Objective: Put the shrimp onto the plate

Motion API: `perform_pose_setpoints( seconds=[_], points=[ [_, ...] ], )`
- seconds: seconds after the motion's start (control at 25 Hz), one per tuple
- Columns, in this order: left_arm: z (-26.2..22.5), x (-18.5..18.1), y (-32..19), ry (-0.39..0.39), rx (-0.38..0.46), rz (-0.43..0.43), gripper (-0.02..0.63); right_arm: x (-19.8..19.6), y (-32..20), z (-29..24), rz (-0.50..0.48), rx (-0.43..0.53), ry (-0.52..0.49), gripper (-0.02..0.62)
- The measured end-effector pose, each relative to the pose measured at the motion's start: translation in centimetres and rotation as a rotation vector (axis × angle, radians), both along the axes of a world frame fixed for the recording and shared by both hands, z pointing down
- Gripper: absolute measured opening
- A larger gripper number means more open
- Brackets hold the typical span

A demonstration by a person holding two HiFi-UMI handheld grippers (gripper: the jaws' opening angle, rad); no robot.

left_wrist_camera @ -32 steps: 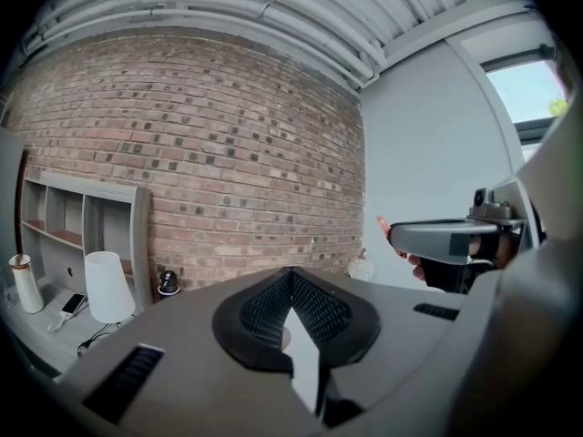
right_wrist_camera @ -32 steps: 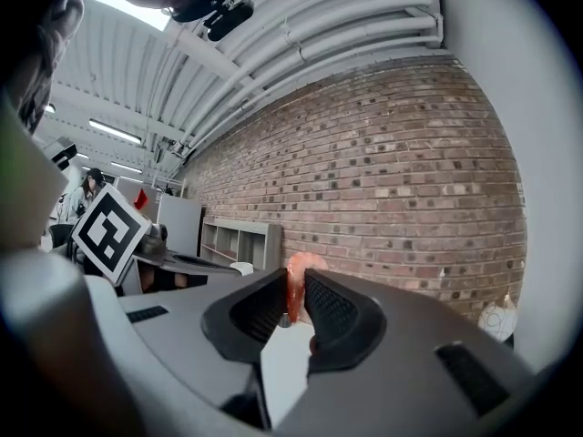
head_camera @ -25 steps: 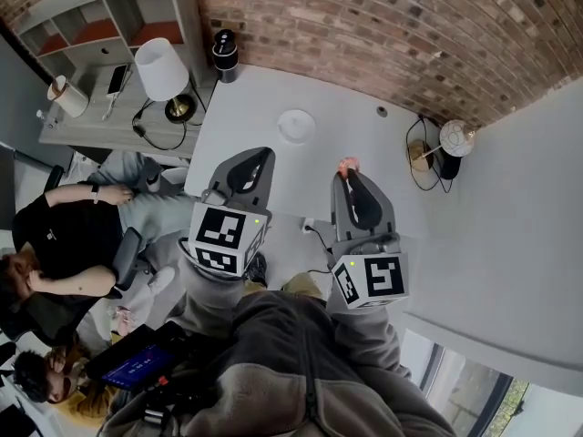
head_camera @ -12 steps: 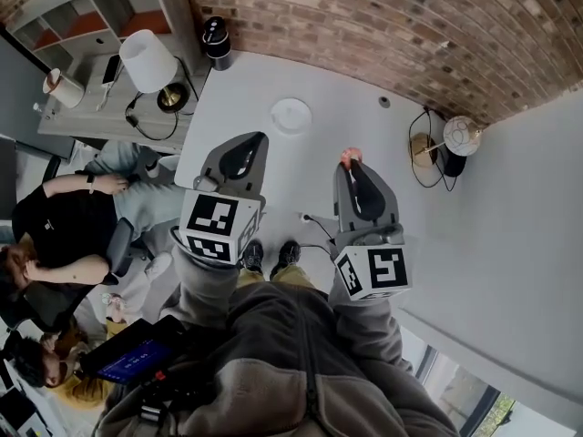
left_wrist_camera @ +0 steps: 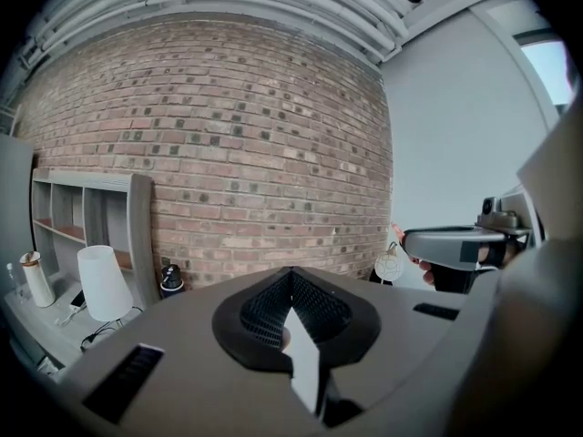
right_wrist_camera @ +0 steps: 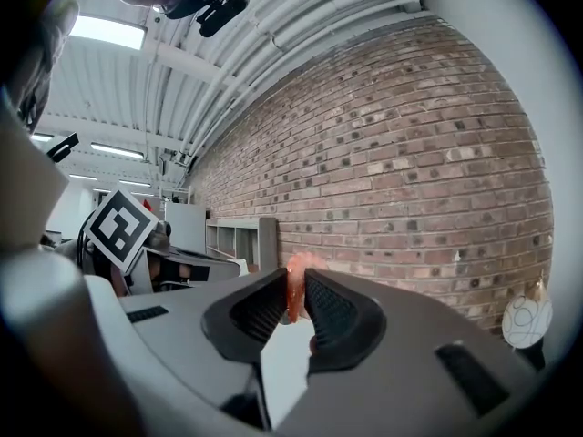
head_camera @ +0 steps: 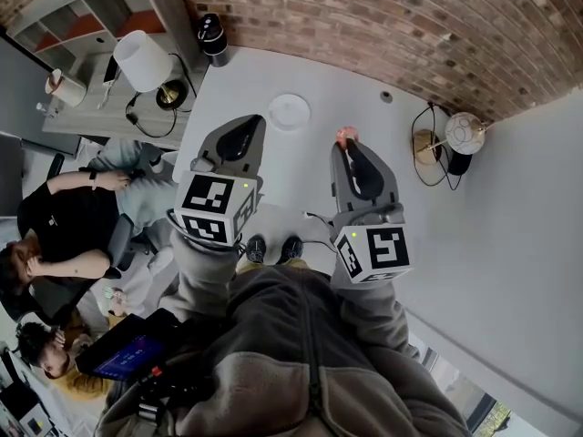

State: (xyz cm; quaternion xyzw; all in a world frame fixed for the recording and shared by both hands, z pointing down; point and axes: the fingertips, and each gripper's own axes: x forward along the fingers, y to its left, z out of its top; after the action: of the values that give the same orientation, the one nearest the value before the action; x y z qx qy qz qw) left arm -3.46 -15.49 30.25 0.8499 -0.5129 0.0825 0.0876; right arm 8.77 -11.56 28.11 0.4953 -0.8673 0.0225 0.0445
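Observation:
A small white plate (head_camera: 289, 112) lies on the white table (head_camera: 273, 167), toward the brick wall. My right gripper (head_camera: 346, 143) hangs above the table, right of the plate, shut on a pink-orange shrimp (head_camera: 347, 136). The shrimp (right_wrist_camera: 296, 280) sticks up between the dark jaw pads in the right gripper view, where the right gripper (right_wrist_camera: 293, 291) points at the wall. My left gripper (head_camera: 246, 127) hovers near the plate's left side, shut and empty. The left gripper (left_wrist_camera: 291, 285) view shows its jaws closed together with nothing between them.
A black speaker (head_camera: 210, 35) stands at the table's far left corner. A round lamp (head_camera: 464, 136) with cables sits at the right. A white lampshade (head_camera: 144, 61) and shelves (head_camera: 82, 25) stand left of the table. Seated people (head_camera: 64, 235) are beside the table's left edge.
Both grippers have drifted slightly toward the wall and plate. The shrimp stays held in the right gripper throughout.

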Motion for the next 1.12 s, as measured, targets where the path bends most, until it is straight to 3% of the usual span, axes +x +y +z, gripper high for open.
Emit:
perform_pose_setpoints(
  seconds=[0.64, 1.12],
  points=[
    [6.6, -0.7, -0.4, -0.023, -0.139, -0.022, 0.005, -2.5, -1.1, 4.2, -0.068, -0.125, -0.008, 0.058],
    [12.1, -2.0, 0.2, -0.046, -0.291, -0.079, 0.005, -3.0, -1.7, 9.0, -0.076, -0.238, -0.010, 0.058]
  ],
)
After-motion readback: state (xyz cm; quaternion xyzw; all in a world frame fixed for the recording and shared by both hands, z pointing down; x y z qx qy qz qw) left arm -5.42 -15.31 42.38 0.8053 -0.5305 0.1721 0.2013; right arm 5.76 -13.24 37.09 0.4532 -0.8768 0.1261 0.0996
